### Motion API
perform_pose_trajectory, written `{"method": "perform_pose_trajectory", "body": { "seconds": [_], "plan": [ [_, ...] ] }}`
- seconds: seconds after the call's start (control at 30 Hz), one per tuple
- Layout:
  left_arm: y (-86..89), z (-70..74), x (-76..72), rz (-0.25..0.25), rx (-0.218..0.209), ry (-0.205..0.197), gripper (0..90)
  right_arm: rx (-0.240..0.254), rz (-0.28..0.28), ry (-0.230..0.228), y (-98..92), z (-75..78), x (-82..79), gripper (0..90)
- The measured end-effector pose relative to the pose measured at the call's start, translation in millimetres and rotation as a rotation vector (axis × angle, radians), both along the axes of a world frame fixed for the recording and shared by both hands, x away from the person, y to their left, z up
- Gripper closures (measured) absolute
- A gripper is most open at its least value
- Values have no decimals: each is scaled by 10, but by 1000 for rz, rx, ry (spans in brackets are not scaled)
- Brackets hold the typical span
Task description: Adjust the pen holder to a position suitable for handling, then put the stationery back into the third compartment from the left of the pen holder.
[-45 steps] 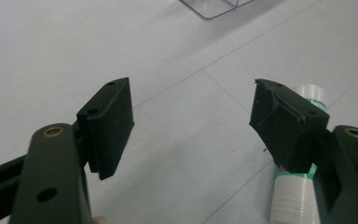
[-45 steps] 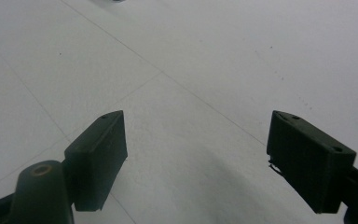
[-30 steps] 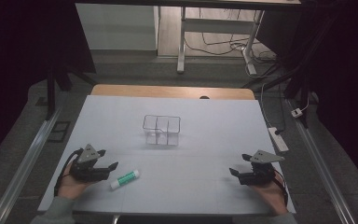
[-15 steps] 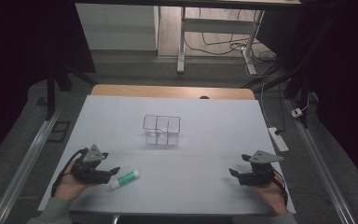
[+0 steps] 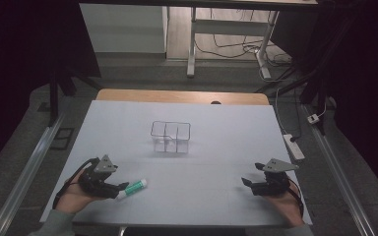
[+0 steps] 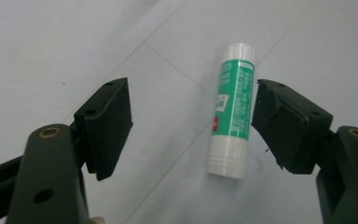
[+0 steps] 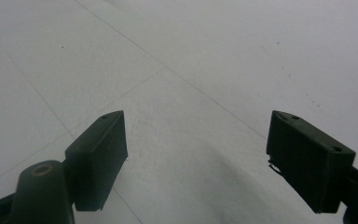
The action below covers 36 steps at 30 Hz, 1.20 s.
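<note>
White table (image 5: 202, 187), lit from above; surroundings dark.

Glue stick (image 5: 134, 187) — white tube with a green label — lies flat on the table near the front left corner. In the left gripper view the glue stick (image 6: 231, 112) lies lengthwise between the two black jaws, close against the jaw on the right of that view and well apart from the other. Whether that jaw touches the label cannot be told.

Left gripper (image 5: 117, 191): held low over the table by the left hand (image 5: 74, 196), jaws spread wide around the stick, not pinching it. Same gripper in its own view (image 6: 191, 121), both pads open.

Right gripper (image 5: 246, 182): near the front right corner, held by the right hand (image 5: 286, 202), jaws spread — nothing between them but bare table, as its own view (image 7: 196, 154) confirms.

Clear compartmented container (image 5: 171, 137) stands upright mid-table, well apart from both grippers and the stick. Its contents cannot be made out.
</note>
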<state>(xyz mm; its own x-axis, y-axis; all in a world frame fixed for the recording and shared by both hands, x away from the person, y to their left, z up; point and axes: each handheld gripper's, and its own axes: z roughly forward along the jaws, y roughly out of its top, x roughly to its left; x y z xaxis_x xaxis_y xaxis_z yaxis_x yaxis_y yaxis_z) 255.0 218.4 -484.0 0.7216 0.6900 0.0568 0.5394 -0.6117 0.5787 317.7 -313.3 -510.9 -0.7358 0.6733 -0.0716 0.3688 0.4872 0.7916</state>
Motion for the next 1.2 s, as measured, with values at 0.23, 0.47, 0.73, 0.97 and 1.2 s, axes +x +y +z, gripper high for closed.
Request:
{"method": "perform_pose_trajectory", "body": {
  "seconds": [0.23,0.47,0.73,0.97,1.2],
  "plan": [
    [-64,-27,4,-26,24,26,280,-1,0,0,0,0,0,193],
    [-123,-41,13,-51,50,49,280,-3,0,2,2,-4,4,193],
    [-236,-72,33,-90,115,94,281,-5,2,0,1,0,-2,194],
    [-315,-105,46,-129,165,134,279,-5,1,1,1,0,-2,194],
    [-354,-167,67,-123,211,154,298,2,2,2,-5,-1,-6,194]
  ]
}}
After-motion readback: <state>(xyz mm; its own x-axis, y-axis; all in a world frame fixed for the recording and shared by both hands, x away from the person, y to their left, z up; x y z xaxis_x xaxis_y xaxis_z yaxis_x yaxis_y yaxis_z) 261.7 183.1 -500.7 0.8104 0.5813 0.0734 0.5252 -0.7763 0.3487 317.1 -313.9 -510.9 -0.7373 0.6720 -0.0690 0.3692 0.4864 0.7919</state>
